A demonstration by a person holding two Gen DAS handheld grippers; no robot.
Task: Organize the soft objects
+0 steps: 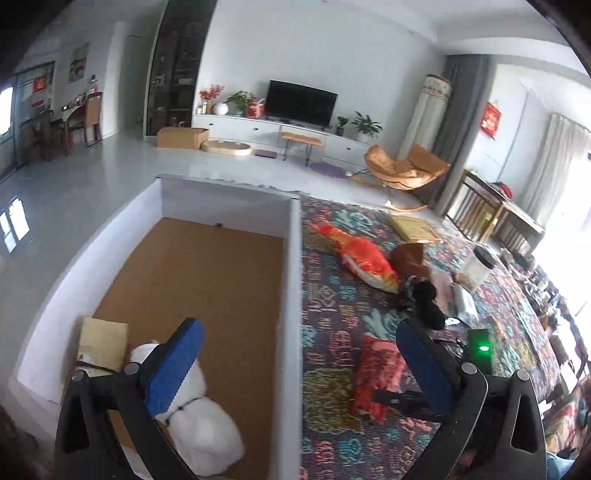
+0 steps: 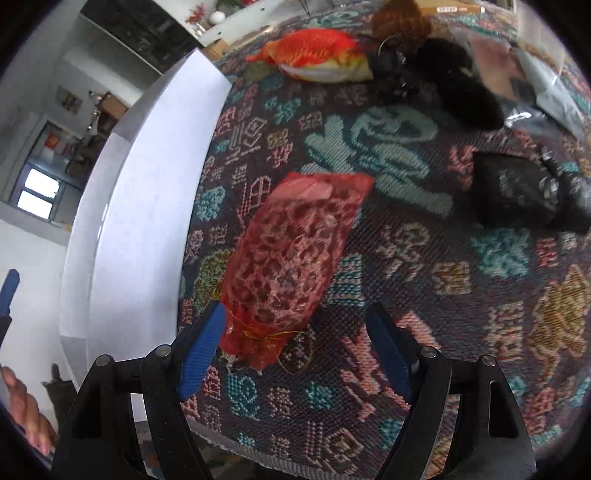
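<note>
R gripper (image 2: 295,350) spread wide, nothing clamped; tied end of red mesh pouch (image 2: 295,251) sits betw its fingers, touching the L-side pad, rest of pouch running fwd on patterned cloth (image 2: 424,295). L gripper (image 1: 295,365) also wide open, hovering over white box (image 1: 295,295) wall; white plush (image 1: 203,432) in box under its L finger. Far ahead: orange fish plush (image 2: 317,55), brown plush (image 2: 400,22), black plush (image 2: 461,85).
</note>
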